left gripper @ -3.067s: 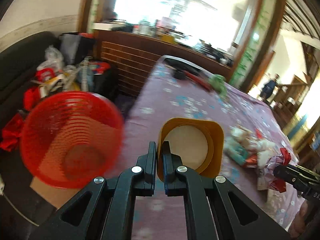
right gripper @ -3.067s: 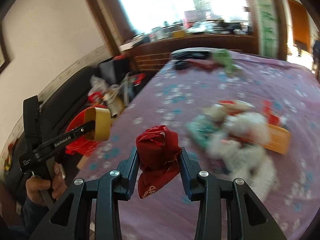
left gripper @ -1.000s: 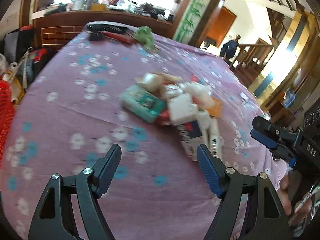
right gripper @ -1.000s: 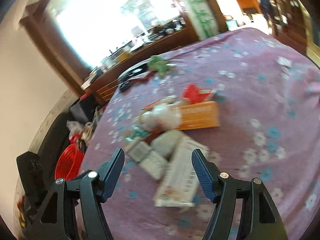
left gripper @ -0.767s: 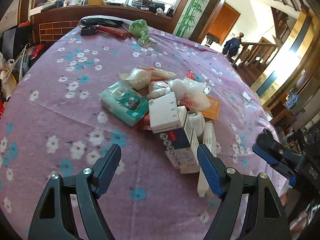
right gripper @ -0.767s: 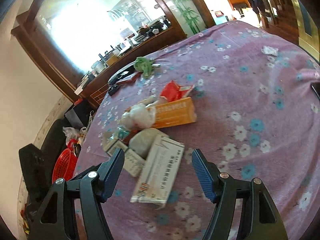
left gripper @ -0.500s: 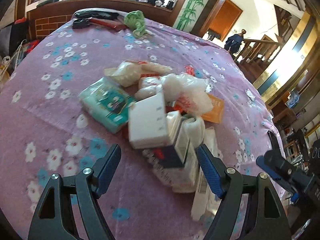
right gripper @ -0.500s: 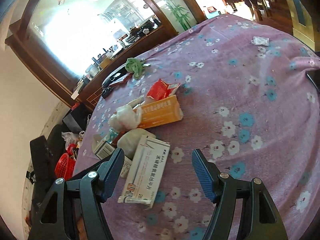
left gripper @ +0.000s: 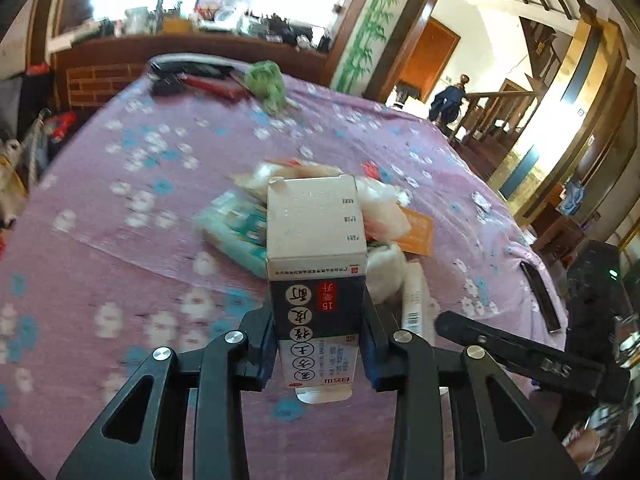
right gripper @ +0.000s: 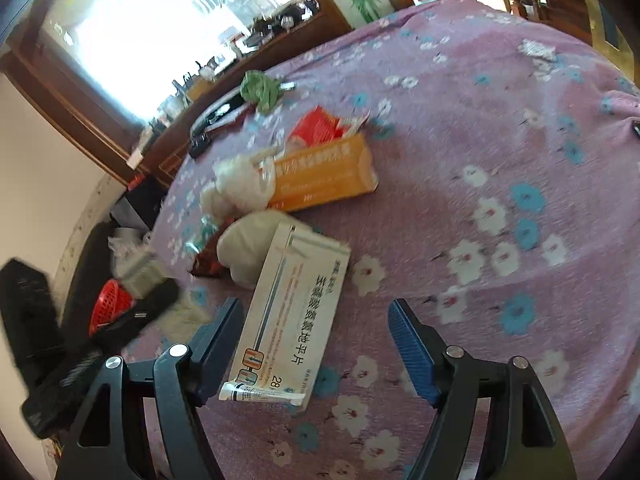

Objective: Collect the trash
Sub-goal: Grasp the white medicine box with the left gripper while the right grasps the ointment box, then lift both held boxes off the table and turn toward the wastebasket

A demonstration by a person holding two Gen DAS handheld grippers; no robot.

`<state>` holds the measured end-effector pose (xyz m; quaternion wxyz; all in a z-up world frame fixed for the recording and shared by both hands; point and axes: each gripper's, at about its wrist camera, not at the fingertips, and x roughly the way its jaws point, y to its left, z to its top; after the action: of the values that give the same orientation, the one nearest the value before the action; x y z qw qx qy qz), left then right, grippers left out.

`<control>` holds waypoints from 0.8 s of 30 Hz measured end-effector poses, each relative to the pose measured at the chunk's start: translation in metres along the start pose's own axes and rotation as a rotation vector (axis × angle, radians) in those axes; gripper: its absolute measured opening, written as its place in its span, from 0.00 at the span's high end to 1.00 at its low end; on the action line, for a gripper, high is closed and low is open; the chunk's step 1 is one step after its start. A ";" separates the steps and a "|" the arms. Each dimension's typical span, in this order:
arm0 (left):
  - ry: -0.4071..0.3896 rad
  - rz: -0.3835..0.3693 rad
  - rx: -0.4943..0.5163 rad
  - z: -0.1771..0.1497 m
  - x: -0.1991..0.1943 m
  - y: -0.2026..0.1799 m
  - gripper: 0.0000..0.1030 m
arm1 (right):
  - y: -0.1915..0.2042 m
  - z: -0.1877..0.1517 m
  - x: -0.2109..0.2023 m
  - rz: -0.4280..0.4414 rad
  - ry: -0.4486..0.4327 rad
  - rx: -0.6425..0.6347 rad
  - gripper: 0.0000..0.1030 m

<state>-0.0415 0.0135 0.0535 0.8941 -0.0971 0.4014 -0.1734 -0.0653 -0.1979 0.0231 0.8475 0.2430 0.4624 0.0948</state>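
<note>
A heap of trash lies on the purple flowered tablecloth (right gripper: 500, 140). My left gripper (left gripper: 318, 344) is closing, with its pads pressed on the sides of a white and dark-blue carton (left gripper: 316, 240) that stands up between them. Behind the carton lie a teal tissue pack (left gripper: 236, 228) and white plastic bags (left gripper: 380, 204). My right gripper (right gripper: 316, 340) is open and its jaws are opening wider. It hangs low over a flat white medicine box (right gripper: 296, 304), which lies between the fingers, nearer the left one, untouched. An orange box (right gripper: 324, 172), a white bag (right gripper: 240, 184) and a red packet (right gripper: 316, 126) lie beyond.
A red mesh basket (right gripper: 108, 304) stands on the floor past the table's left edge. A green cloth (right gripper: 260, 88) and dark tools lie at the far end of the table. A dark slim object (left gripper: 538, 296) lies near the right edge. A person stands by distant stairs.
My left gripper went forward into the heap and closed on the white and dark-blue carton, which now stands between its pads. My right gripper sank toward the flat white box.
</note>
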 end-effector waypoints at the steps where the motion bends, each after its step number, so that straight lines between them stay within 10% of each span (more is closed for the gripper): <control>1: -0.009 0.005 0.000 -0.001 -0.005 0.005 0.68 | 0.002 0.000 0.005 -0.005 0.010 -0.003 0.23; 9: -0.057 0.043 -0.001 -0.013 -0.027 0.029 0.68 | 0.034 -0.002 0.029 -0.162 0.008 -0.112 0.18; 13: -0.061 0.048 0.009 -0.017 -0.029 0.029 0.68 | 0.043 -0.007 0.030 -0.264 0.000 -0.180 0.35; 24: -0.052 0.043 0.024 -0.019 -0.025 0.020 0.68 | 0.005 -0.016 -0.002 -0.183 0.012 -0.091 0.44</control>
<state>-0.0666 0.0413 0.0517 0.9088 -0.0821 0.3779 -0.1565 -0.0792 -0.1893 0.0203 0.8600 0.1606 0.4827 0.0394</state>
